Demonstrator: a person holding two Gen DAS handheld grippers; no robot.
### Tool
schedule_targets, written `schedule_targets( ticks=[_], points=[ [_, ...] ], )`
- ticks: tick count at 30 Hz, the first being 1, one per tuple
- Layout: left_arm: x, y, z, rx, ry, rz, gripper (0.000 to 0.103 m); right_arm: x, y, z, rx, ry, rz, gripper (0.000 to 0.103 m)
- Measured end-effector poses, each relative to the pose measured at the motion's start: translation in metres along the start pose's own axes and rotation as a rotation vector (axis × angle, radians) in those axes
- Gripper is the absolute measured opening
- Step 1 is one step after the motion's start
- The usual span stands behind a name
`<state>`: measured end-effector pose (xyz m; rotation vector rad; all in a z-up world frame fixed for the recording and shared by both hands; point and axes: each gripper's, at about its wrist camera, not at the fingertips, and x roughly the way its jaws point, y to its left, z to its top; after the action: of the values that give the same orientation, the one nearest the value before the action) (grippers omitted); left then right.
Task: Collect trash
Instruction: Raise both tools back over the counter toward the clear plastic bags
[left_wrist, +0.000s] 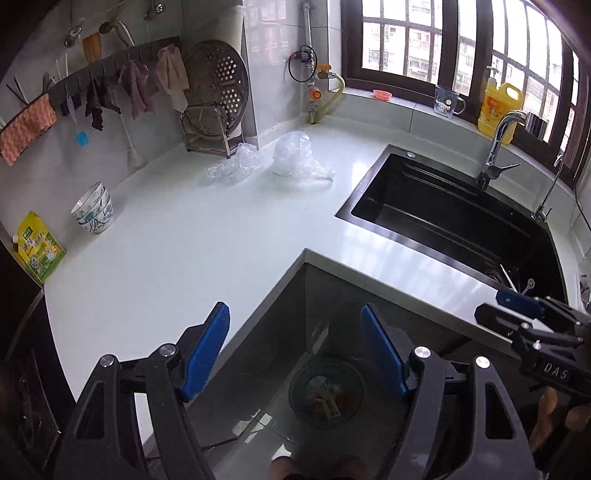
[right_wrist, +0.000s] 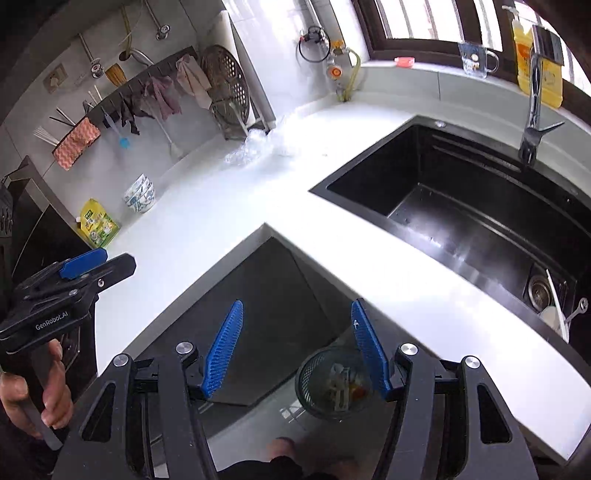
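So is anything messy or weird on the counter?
Yes. Two crumpled clear plastic bags lie loose on the counter beside the dish rack; they look like trash. Nothing is spilled or broken.

Two crumpled clear plastic bags (left_wrist: 236, 164) (left_wrist: 299, 157) lie side by side on the white counter (left_wrist: 184, 240) before the rack.

Your widest open stretch is the middle of the white countertop (left_wrist: 192, 236), bare from its inner corner toward the back wall. At the back, two crumpled plastic bags (left_wrist: 291, 157) lie just in front of the dish rack (left_wrist: 216, 110). Stacked bowls (left_wrist: 93, 213) and a yellow pouch (left_wrist: 37, 247) crowd the left wall. To your right the sink (left_wrist: 454, 218) drops away, its faucet (left_wrist: 498, 147) rising behind it.
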<state>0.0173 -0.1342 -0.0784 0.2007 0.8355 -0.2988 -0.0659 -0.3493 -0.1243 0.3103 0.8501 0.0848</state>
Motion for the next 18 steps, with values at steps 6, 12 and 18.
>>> schedule_targets(
  ticks=[6, 12, 18],
  points=[
    [0.013, 0.027, 0.017, -0.005, -0.003, 0.014, 0.076, 0.01, -0.01, 0.029, 0.118, -0.048, 0.055, 0.062],
    [0.055, 0.065, 0.066, -0.025, -0.054, -0.005, 0.076, 0.062, 0.003, 0.08, 0.106, -0.056, 0.017, 0.062],
    [0.111, 0.113, 0.131, -0.019, -0.076, -0.003, 0.076, 0.127, 0.011, 0.152, 0.153, -0.038, -0.041, 0.062]
  ],
)
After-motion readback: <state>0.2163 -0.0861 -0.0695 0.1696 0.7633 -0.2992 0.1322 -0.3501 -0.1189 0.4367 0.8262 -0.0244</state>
